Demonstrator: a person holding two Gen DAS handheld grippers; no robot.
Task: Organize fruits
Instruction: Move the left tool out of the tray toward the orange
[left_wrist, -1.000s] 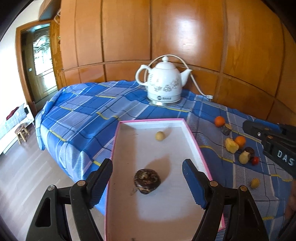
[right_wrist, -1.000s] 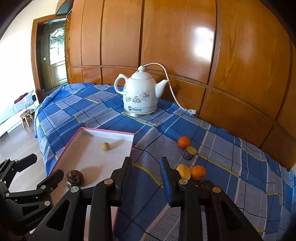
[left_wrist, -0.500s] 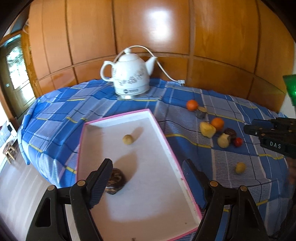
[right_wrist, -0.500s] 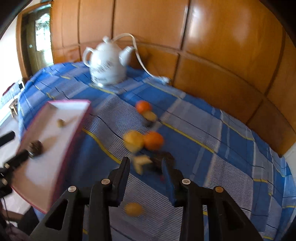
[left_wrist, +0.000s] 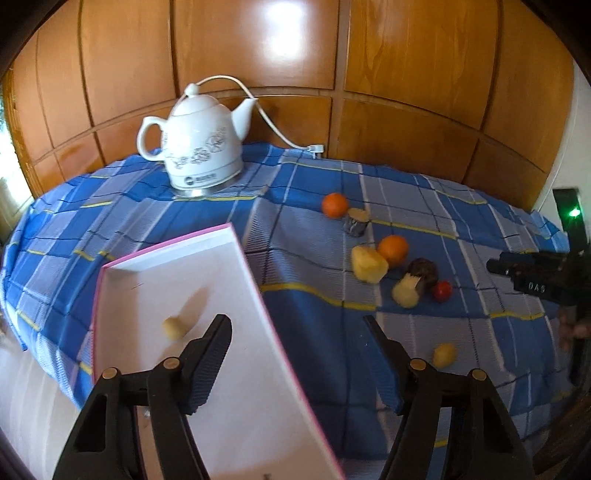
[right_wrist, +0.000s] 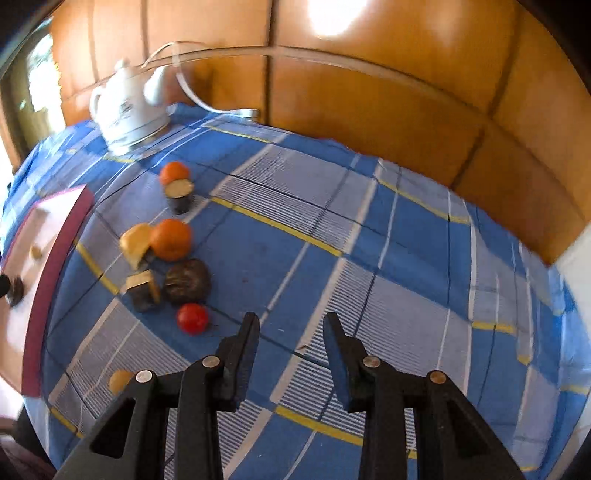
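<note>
A white tray with a pink rim (left_wrist: 236, 280) lies on the blue checked cloth; a small yellow fruit (left_wrist: 174, 328) sits in it, and a dark fruit (right_wrist: 15, 291) shows in it in the right wrist view. Two oranges (left_wrist: 334, 205) (left_wrist: 393, 249), yellow pieces (left_wrist: 368, 264), a dark fruit (left_wrist: 424, 268), a red tomato (right_wrist: 192, 318) and a small yellow fruit (left_wrist: 444, 355) lie on the cloth. My left gripper (left_wrist: 298, 332) is open and empty, over the tray's right rim. My right gripper (right_wrist: 290, 341) is open and empty, right of the tomato.
A white electric kettle (left_wrist: 199, 153) with its cord stands at the back by the wood-panelled wall (left_wrist: 406, 74). The table edge (left_wrist: 55, 376) drops off at the left, beyond the tray. The right gripper (left_wrist: 532, 273) shows at the right of the left wrist view.
Both grippers have swung right, off the tray and toward the loose fruit. The dark fruit in the tray has passed out of the left wrist view. The right jaws are a little wider.
</note>
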